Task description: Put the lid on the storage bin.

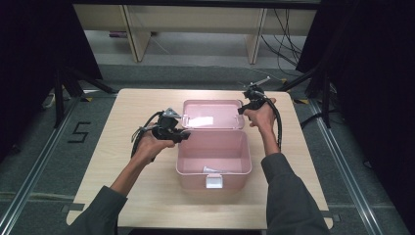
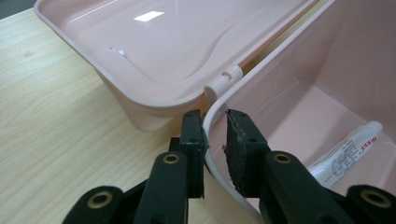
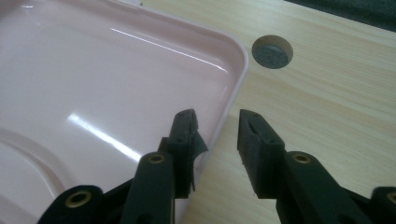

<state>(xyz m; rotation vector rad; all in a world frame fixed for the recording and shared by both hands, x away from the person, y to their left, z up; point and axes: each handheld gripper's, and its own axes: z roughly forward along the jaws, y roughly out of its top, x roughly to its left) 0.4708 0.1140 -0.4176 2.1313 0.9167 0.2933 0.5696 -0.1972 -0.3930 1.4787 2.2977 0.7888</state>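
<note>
The pink box (image 1: 214, 159) sits at the centre of the high view on the worktop (image 1: 122, 147), its lid (image 1: 213, 115) folded back flat behind it, toward the upper middle of the frame. A tube (image 2: 348, 149) lies on the box floor, at the lower right of the left gripper view.

The left gripper (image 2: 215, 126) has its jaws nearly together astride the box's rear left corner rim, one jaw outside the wall and one inside, just below the hinge knuckle (image 2: 224, 79). The pads look to be pressing on the thin wall, so it seems to steady the box. The right gripper (image 3: 215, 126) stands partly open over the lid's far right corner: its left jaw is over the lid edge, its right jaw over bare worktop, and the edge is not yet pinched. A round hole (image 3: 272, 52) in the worktop sits just beyond, at the upper right of that view.

The risks, as I judge them: the lid rim is thin, smooth and rounded at the corner, so a bite taken this close to the edge could slip off as the lid swings up. If the left hold on the wall is shallow, lifting the lid could drag or tip the light box and send the tube sliding. Closing the lid with the left gripper there would trap its inner jaw near the hinge.
</note>
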